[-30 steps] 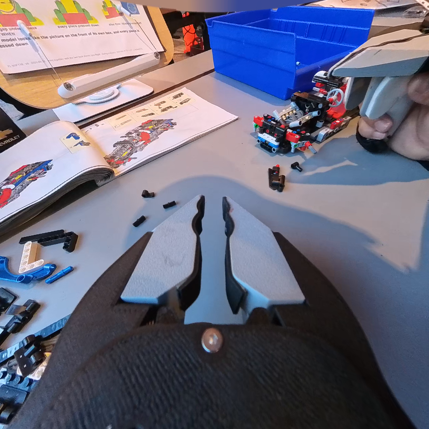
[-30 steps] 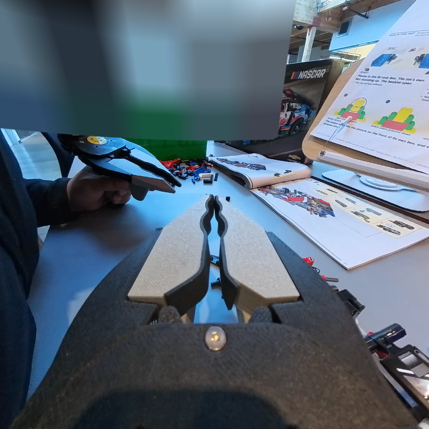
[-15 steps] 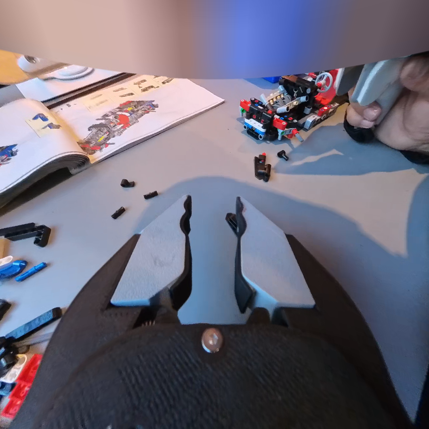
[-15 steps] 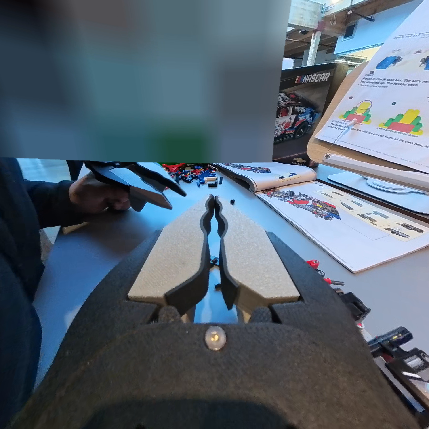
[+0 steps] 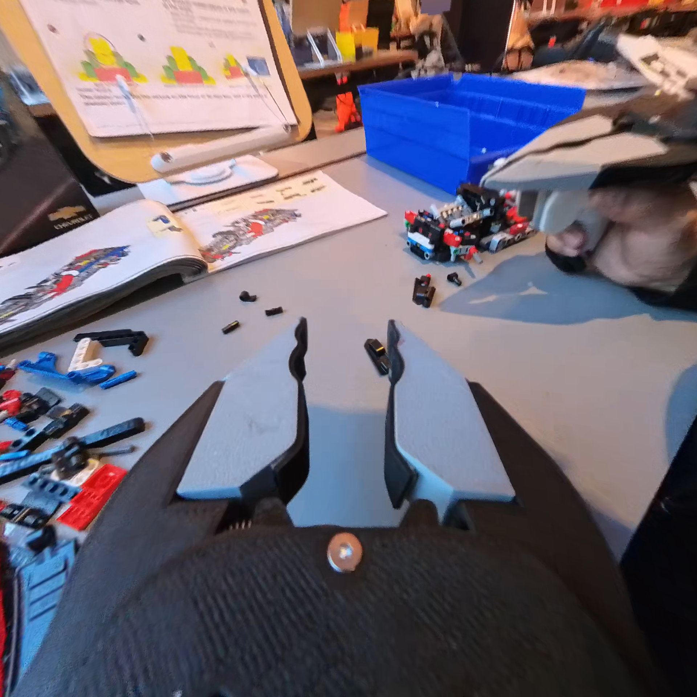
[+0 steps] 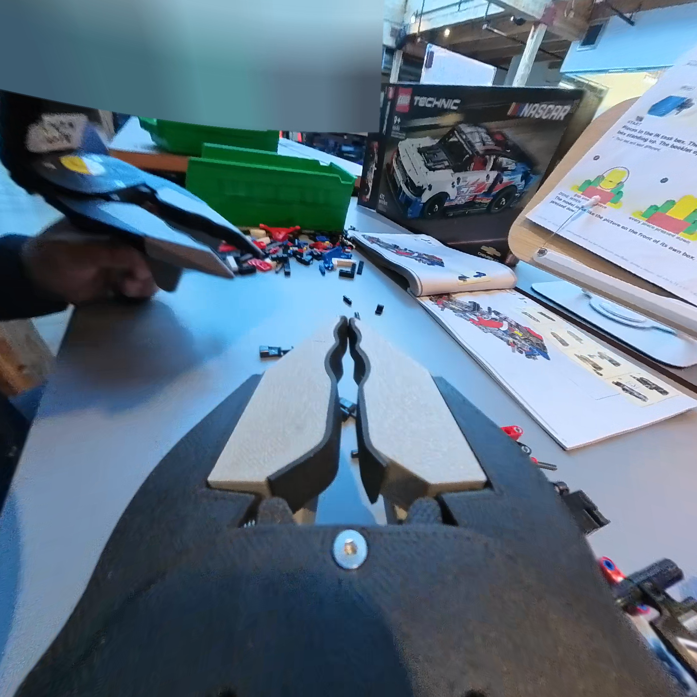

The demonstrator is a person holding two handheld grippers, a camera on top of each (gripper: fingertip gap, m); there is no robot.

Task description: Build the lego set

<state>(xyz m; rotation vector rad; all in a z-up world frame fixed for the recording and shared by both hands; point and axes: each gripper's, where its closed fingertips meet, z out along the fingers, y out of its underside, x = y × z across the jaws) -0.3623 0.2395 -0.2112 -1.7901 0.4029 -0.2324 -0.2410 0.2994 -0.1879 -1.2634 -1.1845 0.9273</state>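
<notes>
My left gripper [image 5: 345, 328] is open and empty, low over the grey table [image 5: 528, 377]. A small black piece [image 5: 377, 355] lies between its jaws, close to the right finger. The partly built car model [image 5: 464, 230] stands at the far right, with my right gripper [image 5: 488, 181] right above its rear. In the right wrist view my right gripper [image 6: 347, 323] is shut with nothing seen in it, and the model [image 6: 660, 603] shows at the bottom right corner. The left gripper [image 6: 245, 264] hovers at the left there, held by a hand.
A pile of loose parts [image 5: 56, 433] lies at the left. An open instruction booklet [image 5: 188, 241], a blue bin [image 5: 452, 124] and a sheet on a stand [image 5: 169, 75] are behind. Small black pins [image 5: 274, 311] and a black sub-assembly [image 5: 423, 290] lie mid-table. Green bins [image 6: 264, 188] and the set box [image 6: 471, 162] stand far off. The gap from one gripper's tips to the other's is roughly 15 cm. Between my right fingertips and the model [image 6: 660, 603] there is roughly 15 cm.
My left gripper has opened wider, and a small black piece now shows between its jaws by the right finger. Its view has tilted up. My right gripper stays shut.
</notes>
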